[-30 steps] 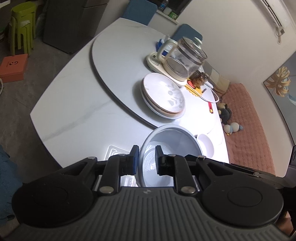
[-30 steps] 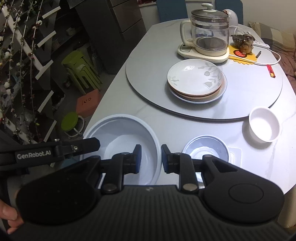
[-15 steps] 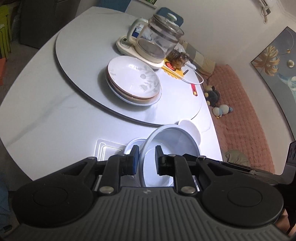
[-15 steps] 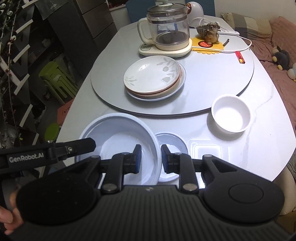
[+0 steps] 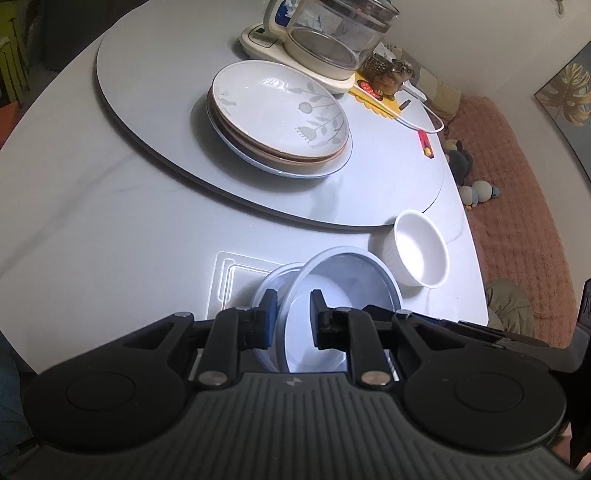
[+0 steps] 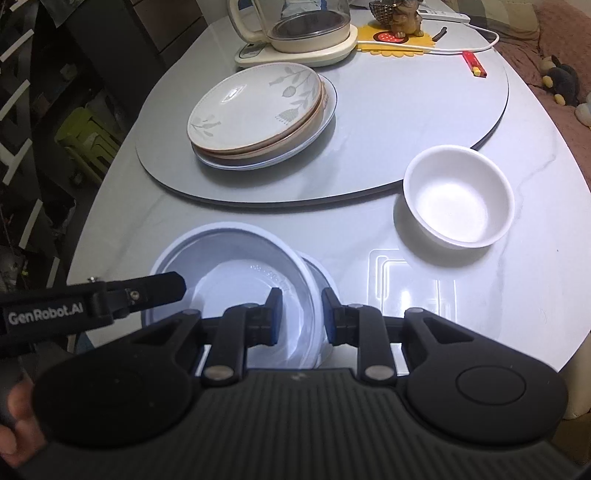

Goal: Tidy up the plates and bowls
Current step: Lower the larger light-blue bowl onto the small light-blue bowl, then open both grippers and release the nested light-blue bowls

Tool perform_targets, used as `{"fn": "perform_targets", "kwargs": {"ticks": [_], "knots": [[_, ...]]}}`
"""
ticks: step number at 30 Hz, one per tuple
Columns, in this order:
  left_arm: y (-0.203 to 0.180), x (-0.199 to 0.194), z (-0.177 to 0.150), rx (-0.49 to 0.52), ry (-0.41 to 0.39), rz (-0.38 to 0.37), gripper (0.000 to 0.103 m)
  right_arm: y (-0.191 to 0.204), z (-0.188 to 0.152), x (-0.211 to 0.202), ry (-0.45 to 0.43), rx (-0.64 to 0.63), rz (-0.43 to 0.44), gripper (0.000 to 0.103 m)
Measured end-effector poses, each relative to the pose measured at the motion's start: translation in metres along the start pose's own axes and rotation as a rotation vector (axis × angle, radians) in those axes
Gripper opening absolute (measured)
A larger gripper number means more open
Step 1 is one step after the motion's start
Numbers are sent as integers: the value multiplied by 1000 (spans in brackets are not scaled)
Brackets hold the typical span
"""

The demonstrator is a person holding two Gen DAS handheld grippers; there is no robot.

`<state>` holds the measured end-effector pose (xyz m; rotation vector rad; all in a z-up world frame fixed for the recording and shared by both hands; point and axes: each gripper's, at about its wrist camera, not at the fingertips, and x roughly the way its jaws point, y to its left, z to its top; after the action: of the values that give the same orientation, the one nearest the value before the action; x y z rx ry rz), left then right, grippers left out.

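Both grippers hold one large pale bowl by opposite rims. My left gripper is shut on its left rim. My right gripper is shut on its right rim; the bowl also shows in the right wrist view. The bowl sits tilted over a smaller pale bowl, whose edge shows in the right wrist view. A small white bowl stands to the right on the table. A stack of plates rests on the round turntable.
A glass kettle on a cream base stands at the back of the turntable, beside a yellow mat with a figurine, a white cable and a red object. The table edge is near on the right.
Both grippers carried the large bowl to the right and lowered it over the smaller pale bowl. The views moved closer to the table.
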<state>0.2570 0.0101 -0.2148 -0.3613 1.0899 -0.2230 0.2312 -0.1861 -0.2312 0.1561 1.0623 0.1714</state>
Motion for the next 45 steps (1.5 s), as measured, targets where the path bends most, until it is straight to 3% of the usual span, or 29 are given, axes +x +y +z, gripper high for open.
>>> {"fn": "perform_targets", "kwargs": {"ticks": [9, 14, 27, 45], "knots": [[3, 29, -7, -17, 22, 33, 21, -12, 1, 23, -7, -13, 5, 27], [-1, 26, -16, -16, 28, 83, 49, -13, 2, 20, -17, -17, 20, 28], [-15, -57, -24, -17, -70, 66, 49, -4, 11, -46, -104, -21, 19, 30], [-28, -144, -53, 42, -187, 9, 49, 28, -9, -131, -223, -66, 56, 30]]}}
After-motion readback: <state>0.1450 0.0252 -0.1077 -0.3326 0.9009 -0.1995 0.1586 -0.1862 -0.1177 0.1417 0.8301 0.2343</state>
